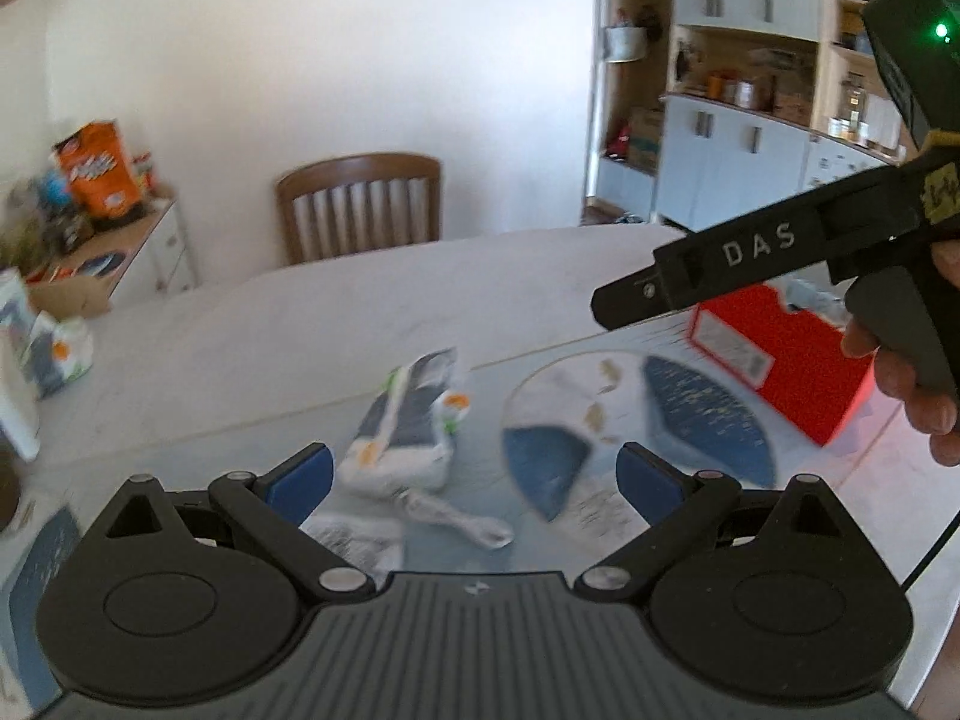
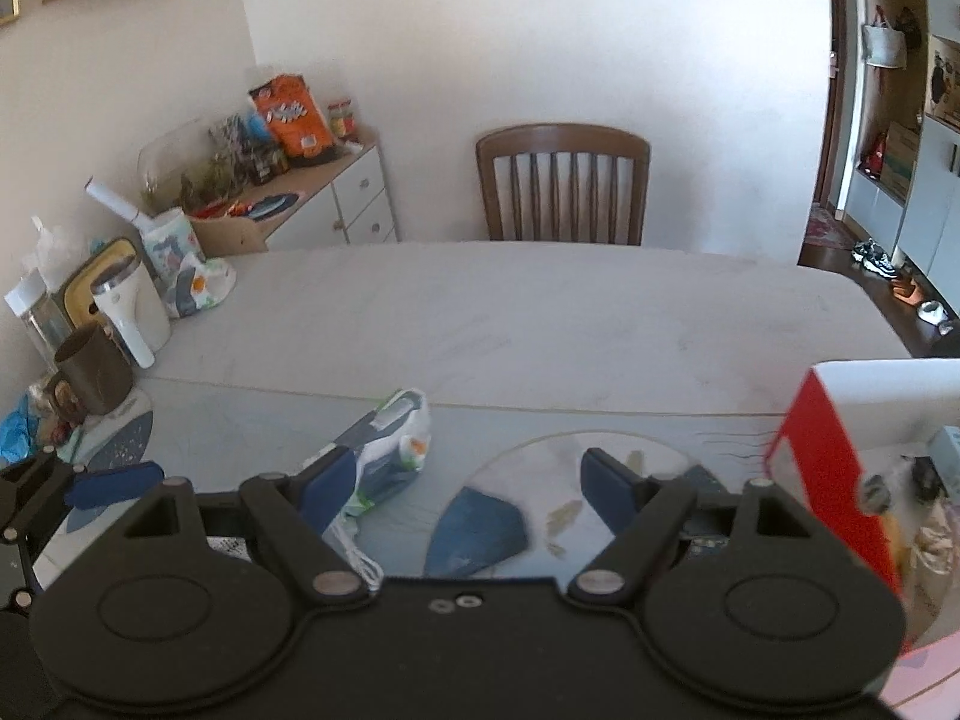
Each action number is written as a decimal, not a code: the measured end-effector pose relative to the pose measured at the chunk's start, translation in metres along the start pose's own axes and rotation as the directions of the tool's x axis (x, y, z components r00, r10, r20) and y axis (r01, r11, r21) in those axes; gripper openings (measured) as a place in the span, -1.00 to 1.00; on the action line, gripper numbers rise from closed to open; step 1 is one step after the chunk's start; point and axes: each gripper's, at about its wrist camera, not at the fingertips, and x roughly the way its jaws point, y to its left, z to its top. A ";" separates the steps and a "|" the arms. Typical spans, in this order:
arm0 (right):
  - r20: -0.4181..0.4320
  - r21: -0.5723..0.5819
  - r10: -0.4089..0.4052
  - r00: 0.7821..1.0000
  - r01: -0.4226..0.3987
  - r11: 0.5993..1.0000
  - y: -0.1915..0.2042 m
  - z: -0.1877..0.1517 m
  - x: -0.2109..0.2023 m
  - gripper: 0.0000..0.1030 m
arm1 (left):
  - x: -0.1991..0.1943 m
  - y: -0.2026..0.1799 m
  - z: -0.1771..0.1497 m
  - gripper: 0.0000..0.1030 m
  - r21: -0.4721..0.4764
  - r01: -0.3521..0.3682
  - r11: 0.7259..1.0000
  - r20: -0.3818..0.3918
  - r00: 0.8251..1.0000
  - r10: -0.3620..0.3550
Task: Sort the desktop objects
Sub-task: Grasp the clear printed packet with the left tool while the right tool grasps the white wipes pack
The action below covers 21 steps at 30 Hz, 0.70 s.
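A white, grey and green tissue pack (image 1: 408, 426) lies on the table in front of my left gripper (image 1: 474, 477), which is open and empty above it. A white coiled cable (image 1: 456, 519) lies just below the pack. The pack (image 2: 390, 450) also shows in the right wrist view, near the left finger of my right gripper (image 2: 462, 498), which is open and empty. The cable (image 2: 357, 558) shows there too. A red open box (image 1: 780, 354) stands at the right, holding several items (image 2: 912, 504). The right gripper's black body (image 1: 780, 252) hovers above the box.
A round placemat (image 2: 570, 480) with blue patches lies under the grippers. A brown mug (image 2: 93, 369), a white appliance (image 2: 132, 312) and jars crowd the table's left edge. A wooden chair (image 2: 564, 186) stands behind the table. A sideboard (image 2: 324, 192) is at the back left.
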 end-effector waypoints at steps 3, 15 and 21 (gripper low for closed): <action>-0.016 -0.011 0.003 1.000 -0.003 1.000 0.016 0.004 0.015 0.59 | 0.003 0.013 -0.008 0.97 -0.018 -0.025 1.000 -0.004 1.000 0.025; -0.065 -0.041 -0.001 0.998 -0.002 0.999 0.054 0.015 0.065 0.59 | 0.021 0.042 -0.039 0.96 -0.039 -0.083 0.996 -0.053 0.995 0.081; -0.093 -0.062 -0.027 0.995 0.021 0.998 0.067 0.013 0.097 0.59 | 0.035 0.048 -0.051 0.96 -0.029 -0.097 0.995 -0.076 0.993 0.095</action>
